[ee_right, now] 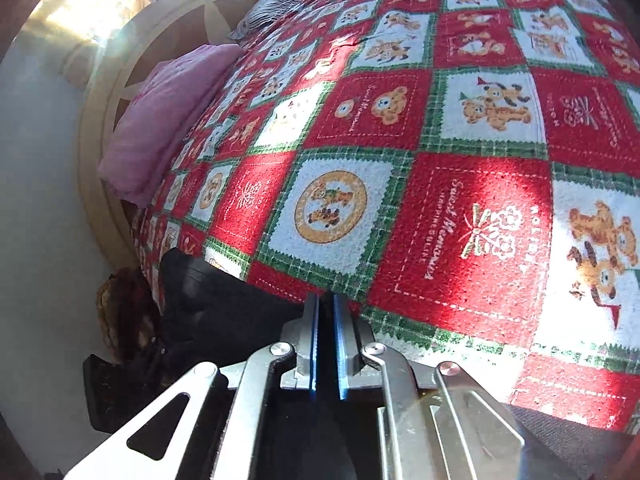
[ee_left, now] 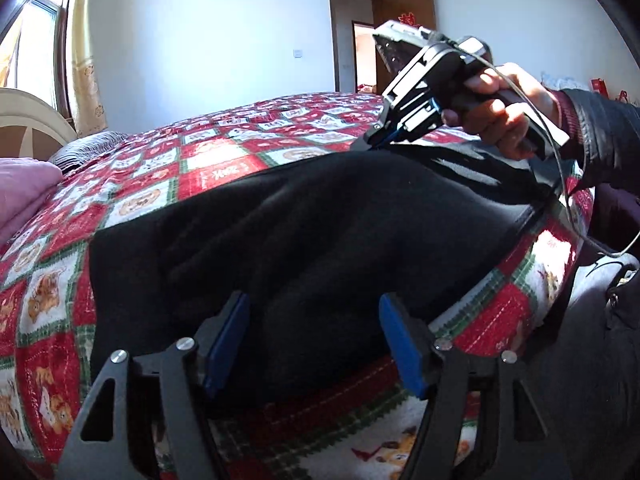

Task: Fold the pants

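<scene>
Black pants [ee_left: 320, 220] lie spread across the red and white bear-pattern blanket [ee_left: 200, 168], near the bed's front edge. My left gripper [ee_left: 316, 340] is open over the near part of the pants; its blue pads [ee_left: 236, 340] stand wide apart with black cloth lying between them. A hand [ee_left: 500, 120] holds my right gripper [ee_left: 366, 140] at the far right edge of the pants. In the right wrist view this right gripper [ee_right: 326, 312] has its pads almost together, shut on a dark fold of the pants [ee_right: 216, 304], which trail off to the left.
A pink folded quilt [ee_left: 24, 192] and a striped pillow [ee_left: 88, 148] lie at the head of the bed by the cream headboard [ee_right: 104, 140]. A window with curtains is at the left. An open brown door [ee_left: 404, 8] is in the far wall. The blanket [ee_right: 440, 160] beyond the pants is bare.
</scene>
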